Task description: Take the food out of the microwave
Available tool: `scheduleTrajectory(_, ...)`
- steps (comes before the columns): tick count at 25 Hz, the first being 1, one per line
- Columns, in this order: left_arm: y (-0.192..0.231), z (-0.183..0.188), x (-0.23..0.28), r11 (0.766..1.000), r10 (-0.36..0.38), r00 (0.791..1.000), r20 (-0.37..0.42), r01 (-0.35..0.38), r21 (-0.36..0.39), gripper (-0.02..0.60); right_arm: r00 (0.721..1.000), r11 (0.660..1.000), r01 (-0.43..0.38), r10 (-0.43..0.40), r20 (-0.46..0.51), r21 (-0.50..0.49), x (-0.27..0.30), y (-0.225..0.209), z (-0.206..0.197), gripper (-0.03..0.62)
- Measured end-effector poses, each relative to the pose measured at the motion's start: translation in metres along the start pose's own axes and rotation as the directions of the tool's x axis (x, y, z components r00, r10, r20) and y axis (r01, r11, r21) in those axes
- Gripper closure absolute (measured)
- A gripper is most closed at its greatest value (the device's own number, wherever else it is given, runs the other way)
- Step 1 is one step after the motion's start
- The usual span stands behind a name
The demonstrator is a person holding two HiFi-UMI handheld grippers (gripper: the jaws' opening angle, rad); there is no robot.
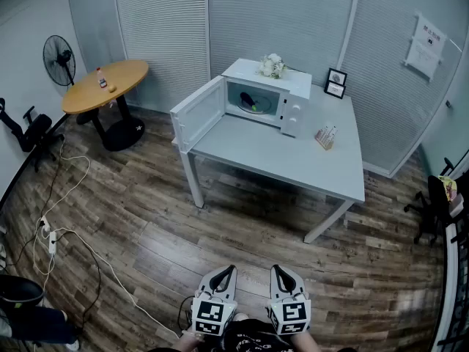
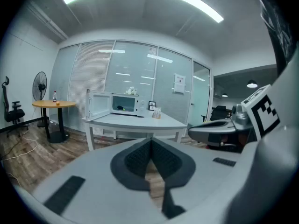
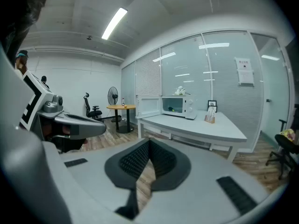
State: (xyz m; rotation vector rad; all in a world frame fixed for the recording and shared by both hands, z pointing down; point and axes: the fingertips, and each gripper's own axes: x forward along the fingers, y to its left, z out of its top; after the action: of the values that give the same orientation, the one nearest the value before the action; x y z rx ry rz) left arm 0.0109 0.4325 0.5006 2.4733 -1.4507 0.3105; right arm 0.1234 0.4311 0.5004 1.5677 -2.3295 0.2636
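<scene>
A white microwave [image 1: 282,97] stands at the back of a light grey table [image 1: 293,160], its door [image 1: 196,112] swung open to the left. Inside lies dark food with a yellow-green patch [image 1: 249,103], small in the left gripper view [image 2: 122,108] and in the right gripper view [image 3: 174,109]. My left gripper [image 1: 226,273] and right gripper [image 1: 281,273] are side by side at the bottom of the head view, far from the table. Both are shut with nothing between the pads, as the left gripper [image 2: 150,146] and right gripper [image 3: 148,146] show in their own views.
A round wooden table [image 1: 106,85] with a bottle, a standing fan [image 1: 60,59] and an office chair [image 1: 26,130] are at the left. White cables and a power strip [image 1: 50,242] lie on the wood floor. On the grey table are a photo frame [image 1: 336,83] and a small holder [image 1: 326,136].
</scene>
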Motion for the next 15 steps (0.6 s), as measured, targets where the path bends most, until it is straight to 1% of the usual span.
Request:
scheduleTrajectory(4,0.009,0.001,0.002,1.000,0.014,1.000,0.003,-0.014,-0.007,0.575,1.000,1.000,-0.002,0.002,-0.006,-0.008,0.006,0.002,0.001,0.592)
scheduleTrajectory(10,0.028,0.001,0.007,1.000,0.015,1.000,-0.005,-0.015,-0.005,0.575,1.000,1.000,0.017,-0.017,-0.002,0.001,0.020,0.007,0.007,0.592)
scheduleTrajectory(15,0.050,0.000,0.020,1.000,0.008,1.000,-0.014,-0.008,-0.011,0.575,0.998,0.997,0.043,-0.045,0.032,0.058,0.040,0.005,0.014,0.591)
